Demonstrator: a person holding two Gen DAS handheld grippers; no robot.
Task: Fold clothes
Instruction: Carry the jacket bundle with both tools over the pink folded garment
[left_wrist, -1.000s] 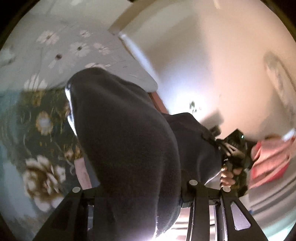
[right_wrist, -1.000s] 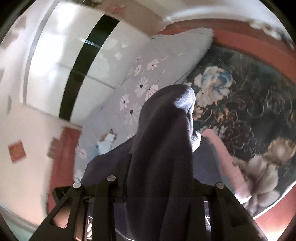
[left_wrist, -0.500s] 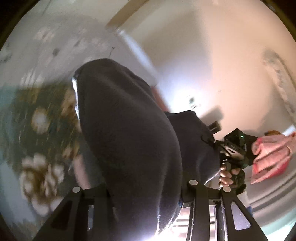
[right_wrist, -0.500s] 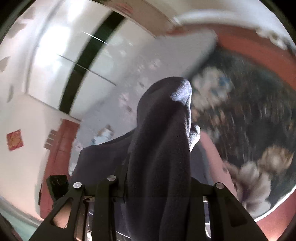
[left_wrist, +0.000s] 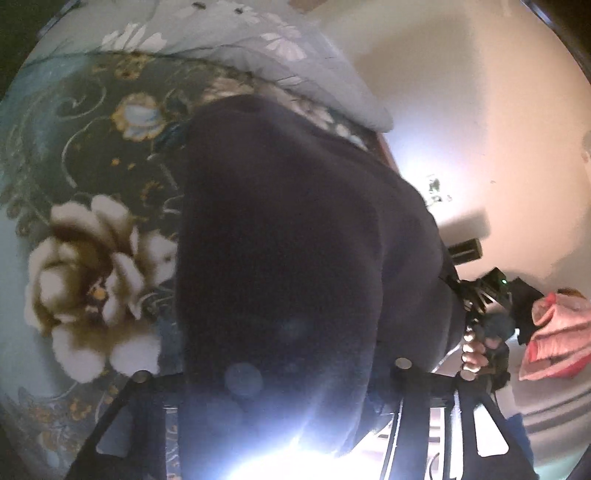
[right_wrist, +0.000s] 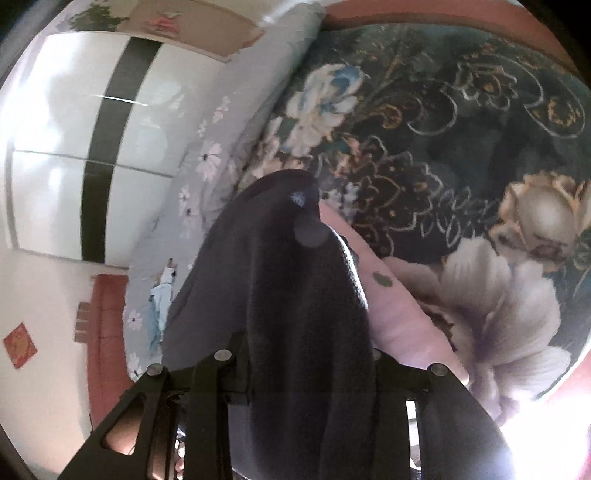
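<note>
Bedspread (right_wrist: 461, 122): dark cloth with big cream and blue flowers and gold scrolls, covering the bed under both grippers.
Quilt (left_wrist: 258, 48): pale grey-blue with white daisies, bunched along the far edge of the bed, beside the wall.
Room: cream wall (left_wrist: 461, 92); white wardrobe doors with a black vertical stripe (right_wrist: 107, 122); a reddish wooden bed frame (right_wrist: 107, 332); a small red square paper on the wall (right_wrist: 19, 345).
Garment (left_wrist: 295, 240): dark fleece — it is lifted above the bedspread, stretched between the two grippers, and fills the middle of both views.
Pink cloth (right_wrist: 399, 306): lies on the bedspread just beside the garment, partly under it.
Left gripper (left_wrist: 269, 373): fingers buried in the fleece, clamped on the garment.
Right gripper (right_wrist: 295, 358): likewise pinching the garment, which drapes over its fingers; from the left view it shows at the garment's far end, a hand (left_wrist: 474, 350) around its handle.
Pink sleeve (left_wrist: 554, 332): at the right edge of the left view.
Hard to make out: fingertips of both grippers are covered by cloth; glare whitens the bottom of the left view — detail there is lost.
</note>
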